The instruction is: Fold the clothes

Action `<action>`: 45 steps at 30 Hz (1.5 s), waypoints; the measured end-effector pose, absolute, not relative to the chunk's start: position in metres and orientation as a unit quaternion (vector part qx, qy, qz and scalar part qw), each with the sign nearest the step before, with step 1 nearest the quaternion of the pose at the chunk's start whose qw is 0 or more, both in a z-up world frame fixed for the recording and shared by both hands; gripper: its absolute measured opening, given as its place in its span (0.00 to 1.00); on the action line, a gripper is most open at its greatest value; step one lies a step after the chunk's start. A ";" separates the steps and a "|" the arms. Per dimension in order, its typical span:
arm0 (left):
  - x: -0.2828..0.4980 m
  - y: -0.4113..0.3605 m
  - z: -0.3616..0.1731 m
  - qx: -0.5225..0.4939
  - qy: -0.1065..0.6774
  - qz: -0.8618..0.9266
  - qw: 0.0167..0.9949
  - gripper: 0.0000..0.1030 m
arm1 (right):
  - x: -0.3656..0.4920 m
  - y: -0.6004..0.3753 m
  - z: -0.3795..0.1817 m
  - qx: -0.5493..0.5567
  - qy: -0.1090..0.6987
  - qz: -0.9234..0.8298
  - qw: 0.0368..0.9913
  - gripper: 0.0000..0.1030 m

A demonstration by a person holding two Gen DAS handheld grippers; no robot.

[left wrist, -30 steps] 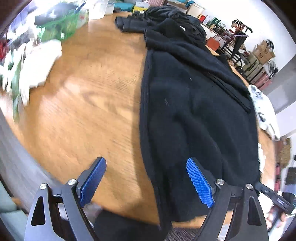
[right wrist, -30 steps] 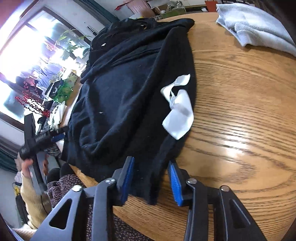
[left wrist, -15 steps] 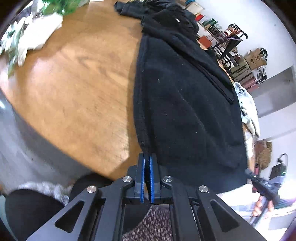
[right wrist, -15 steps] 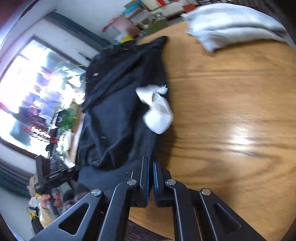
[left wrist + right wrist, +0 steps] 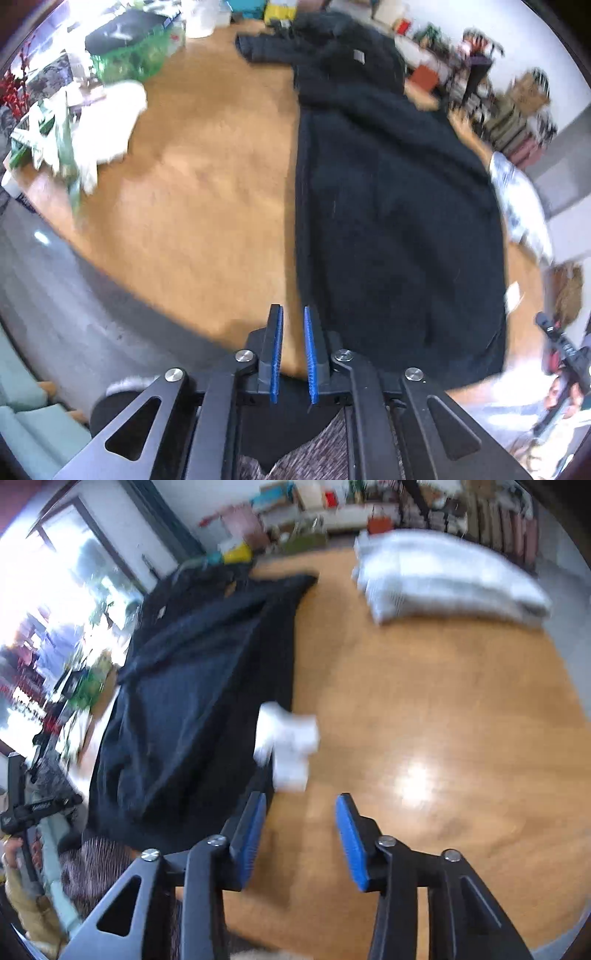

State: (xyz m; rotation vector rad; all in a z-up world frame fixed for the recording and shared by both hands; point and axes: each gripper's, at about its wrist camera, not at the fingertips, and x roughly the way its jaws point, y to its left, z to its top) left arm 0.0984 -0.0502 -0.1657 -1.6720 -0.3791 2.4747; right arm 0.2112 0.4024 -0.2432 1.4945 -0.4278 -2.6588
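Cluttered shelves and a bright window ring a round wooden desk (image 5: 192, 192), and on it a black garment (image 5: 399, 221) lies spread lengthwise, its near hem at the desk's front edge and its far end, with a sleeve stretched out to the left, toward the back. Half a second ago both claws were pinched shut on that near hem, one at each corner; now both have let go. The left claw (image 5: 293, 354) stands a narrow gap apart with nothing between its blue pads, hanging just left of the garment's long straight edge, and the right claw (image 5: 301, 840) has opened wide over bare wood, just right of the garment's other side, where a white care label (image 5: 286, 744) sticks out past the cloth. By my reading the hem has been tugged straight and dropped, so the garment now lies flat enough for a fold, though whether it is already doubled over I cannot tell from these blurred views. Open wood runs broad on both sides: to the left as far as a heap of white cloth (image 5: 107, 129) and a green basket (image 5: 129, 55), to the right as far as a folded pale grey garment (image 5: 443, 576) near the far rim. The near edge is tight, since the hem sits right at the rim and could slide off.
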 end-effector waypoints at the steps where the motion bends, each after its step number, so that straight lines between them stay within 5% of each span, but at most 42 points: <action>1: 0.087 -0.044 -0.161 -0.543 -0.129 0.827 0.069 0.37 | 0.198 0.398 -0.242 0.479 -0.134 -0.867 0.035 0.31; 2: 0.075 -0.036 -0.156 -0.530 -0.131 0.834 0.075 0.56 | 0.184 0.394 -0.241 0.474 -0.130 -0.870 0.040 0.26; 4: 0.056 -0.017 -0.158 -0.507 -0.122 0.850 0.076 0.55 | 0.153 0.382 -0.245 0.472 -0.124 -0.871 0.055 0.18; 5: 0.043 -0.004 -0.160 -0.494 -0.111 0.860 0.068 0.48 | 0.138 0.373 -0.251 0.478 -0.124 -0.867 0.060 0.17; 6: 0.030 0.010 -0.162 -0.481 -0.099 0.869 0.060 0.25 | 0.124 0.365 -0.258 0.485 -0.123 -0.863 0.064 0.17; 7: 0.023 0.016 -0.169 -0.489 -0.085 0.866 0.052 0.15 | 0.111 0.360 -0.267 0.491 -0.127 -0.860 0.060 0.16; 13: 0.012 0.015 -0.209 -0.525 -0.102 0.844 0.031 0.03 | 0.089 0.359 -0.299 0.509 -0.172 -0.841 0.058 0.08; 14: 0.013 0.007 -0.210 -0.524 -0.110 0.844 0.035 0.03 | 0.091 0.363 -0.301 0.511 -0.172 -0.840 0.056 0.00; 20: 0.026 -0.026 -0.209 -0.519 -0.104 0.848 0.024 0.03 | 0.109 0.393 -0.303 0.522 -0.192 -0.830 0.044 0.00; 24: 0.010 -0.029 -0.209 -0.533 -0.109 0.839 0.023 0.03 | 0.120 0.380 -0.296 0.527 -0.104 -0.843 0.023 0.00; 32: 0.066 0.032 -0.178 -0.536 -0.078 0.826 0.156 0.03 | 0.144 0.321 -0.266 0.505 -0.122 -0.844 0.134 0.17; 36: 0.078 0.038 -0.208 -0.565 -0.038 0.816 0.118 0.03 | 0.160 0.297 -0.284 0.531 -0.079 -0.832 0.141 0.19; 40: 0.084 0.005 -0.212 -0.545 -0.073 0.828 0.107 0.03 | 0.164 0.306 -0.297 0.537 -0.081 -0.832 0.112 0.00; 45: 0.096 -0.012 -0.219 -0.540 -0.087 0.829 0.119 0.03 | 0.167 0.319 -0.296 0.540 -0.106 -0.829 0.102 0.00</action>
